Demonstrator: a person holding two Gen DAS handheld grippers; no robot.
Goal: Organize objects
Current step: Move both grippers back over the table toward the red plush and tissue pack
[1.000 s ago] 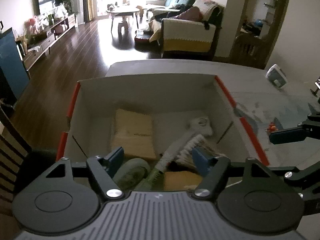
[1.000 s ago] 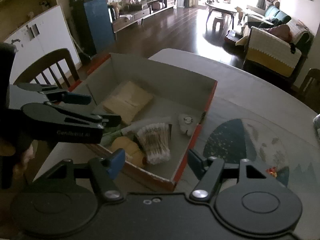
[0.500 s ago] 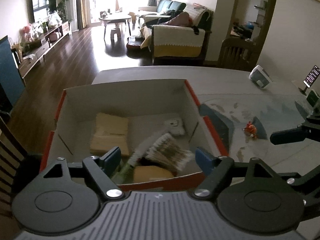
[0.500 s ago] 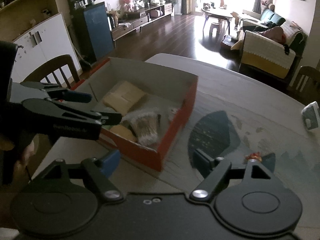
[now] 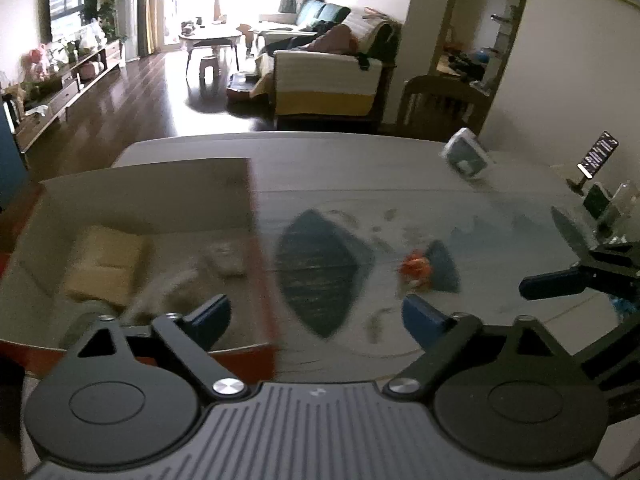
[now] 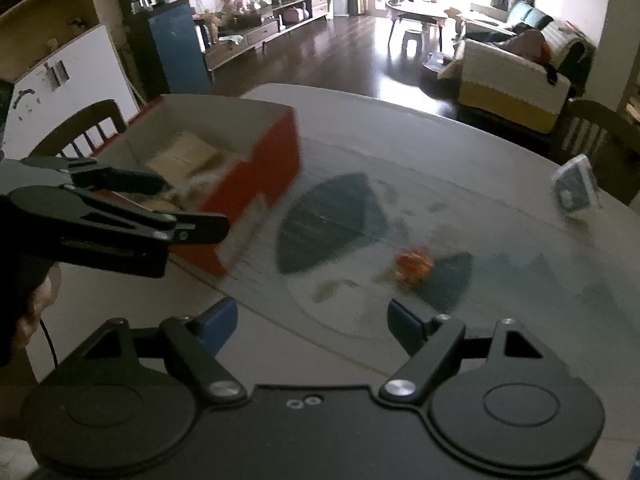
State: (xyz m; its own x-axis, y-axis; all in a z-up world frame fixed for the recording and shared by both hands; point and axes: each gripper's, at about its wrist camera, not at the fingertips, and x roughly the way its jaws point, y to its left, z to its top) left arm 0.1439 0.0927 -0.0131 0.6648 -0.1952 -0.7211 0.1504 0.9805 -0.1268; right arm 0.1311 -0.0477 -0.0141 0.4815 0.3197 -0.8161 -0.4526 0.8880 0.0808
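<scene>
A red cardboard box [image 5: 256,264] [image 6: 260,176] sits on the table's left side and holds a yellow pad [image 5: 106,266], a brush and other blurred items. A small orange object [image 5: 416,268] [image 6: 414,266] lies on the table's patterned middle. My left gripper [image 5: 316,316] is open and empty, over the box's right wall. My right gripper [image 6: 312,322] is also open and empty, its fingers low over the table short of the orange object. The left gripper [image 6: 192,208] shows from the side in the right wrist view.
A small white device [image 5: 466,158] [image 6: 576,186] stands at the table's far right. A phone on a stand [image 5: 598,156] and dark items sit at the right edge. Wooden chairs [image 6: 84,128] [image 5: 440,108] flank the table. A living room lies beyond.
Both grippers have swung to the right, away from the box and toward the orange object. The box now sits at the left of both views. Both stayed open.
</scene>
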